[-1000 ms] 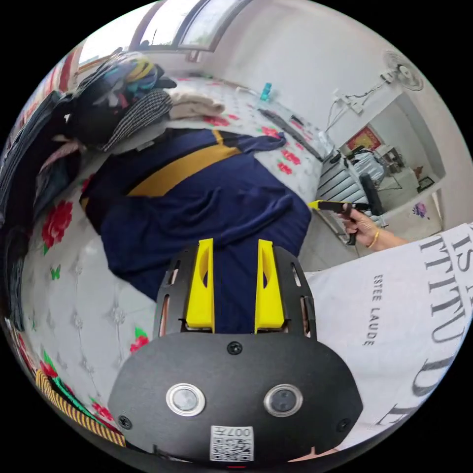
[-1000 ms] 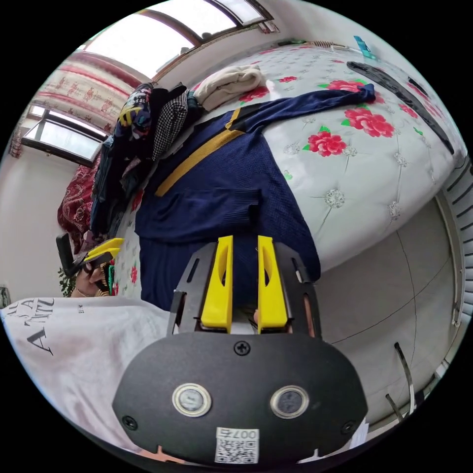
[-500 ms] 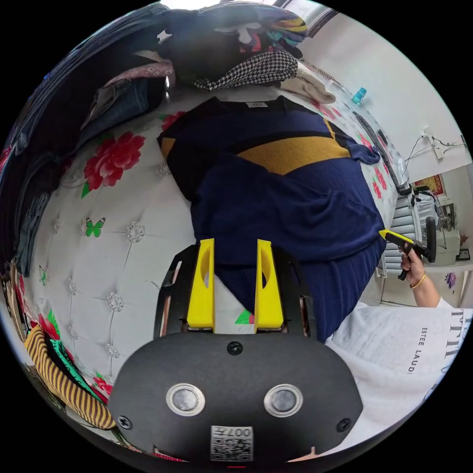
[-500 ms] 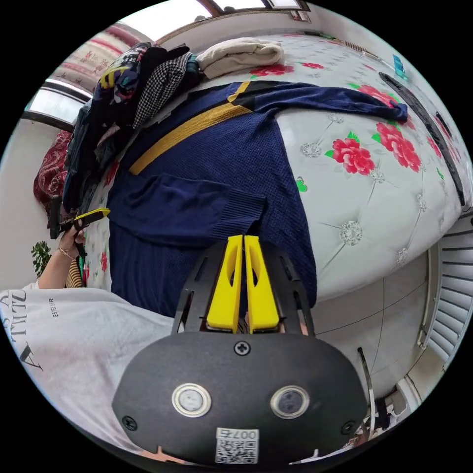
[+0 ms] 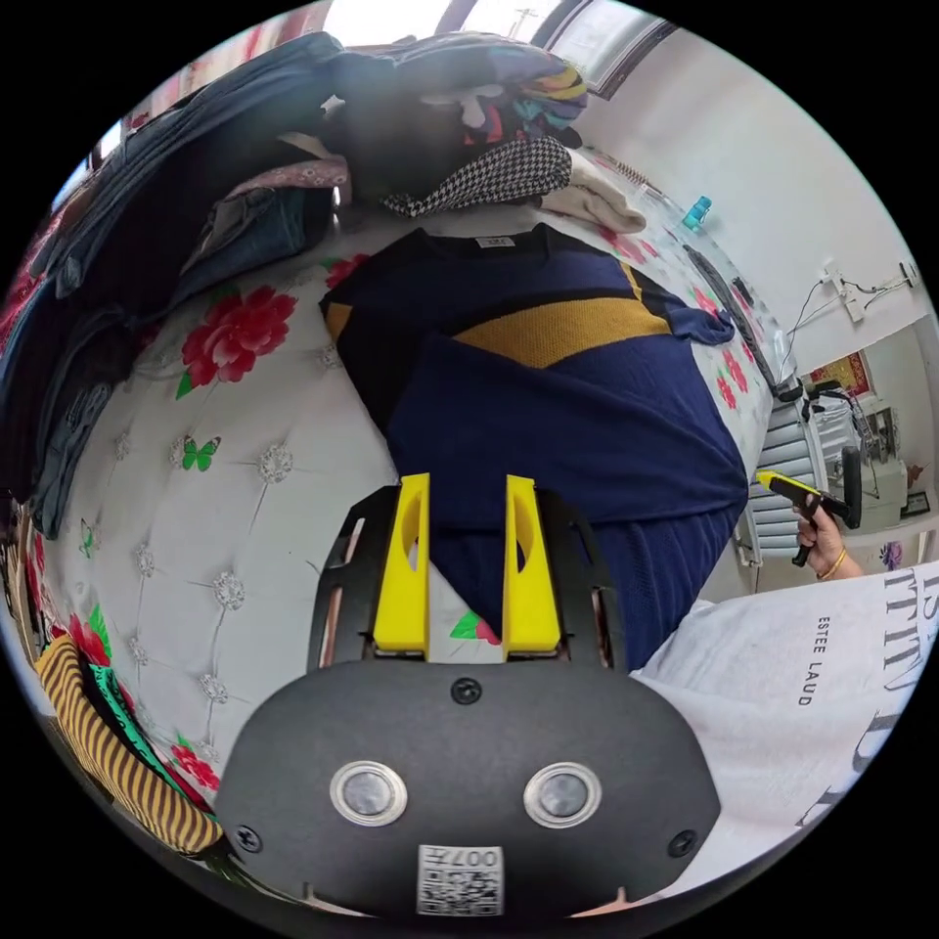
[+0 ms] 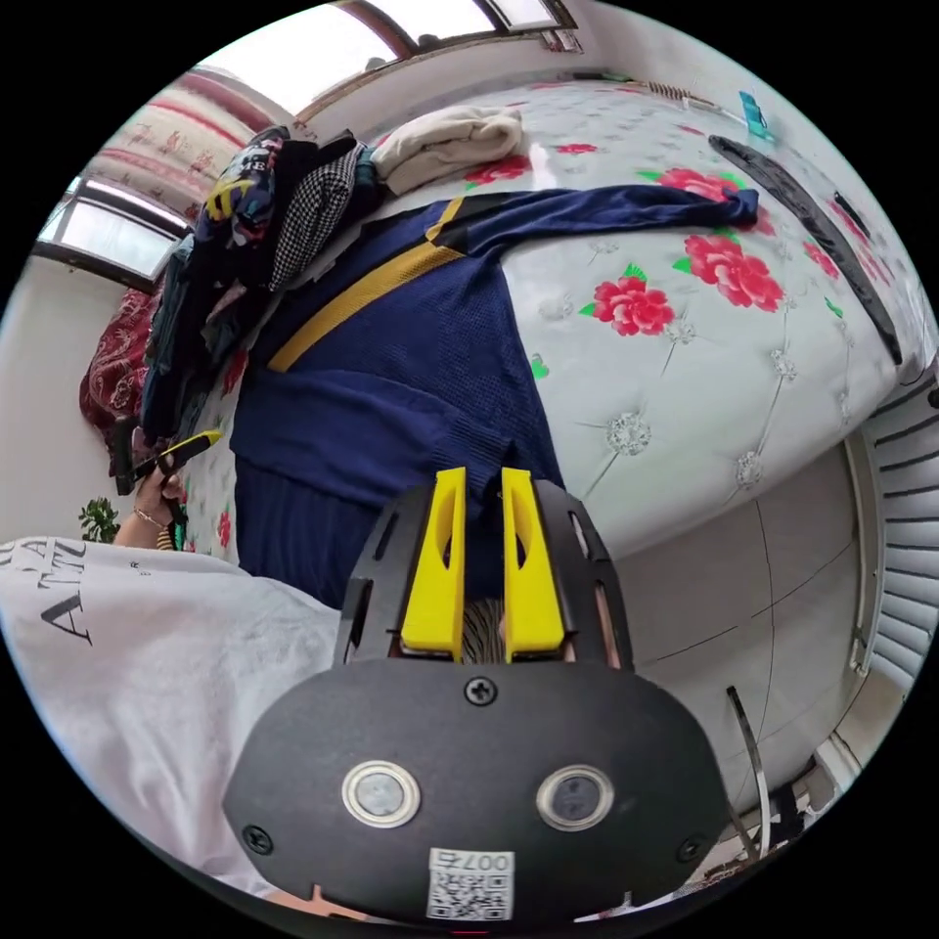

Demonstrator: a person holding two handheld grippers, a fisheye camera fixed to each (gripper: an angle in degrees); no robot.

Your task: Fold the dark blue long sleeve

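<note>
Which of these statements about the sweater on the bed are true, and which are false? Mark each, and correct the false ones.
1. One sleeve of the dark blue sweater lies folded across its front. True.
2. The other sleeve is folded in too. False: it stretches out flat over the flowered bed cover.
3. The sweater has a mustard yellow band across the chest. True.
4. The left gripper is clamped on the sweater. False: its jaws stand apart, holding nothing.
</note>
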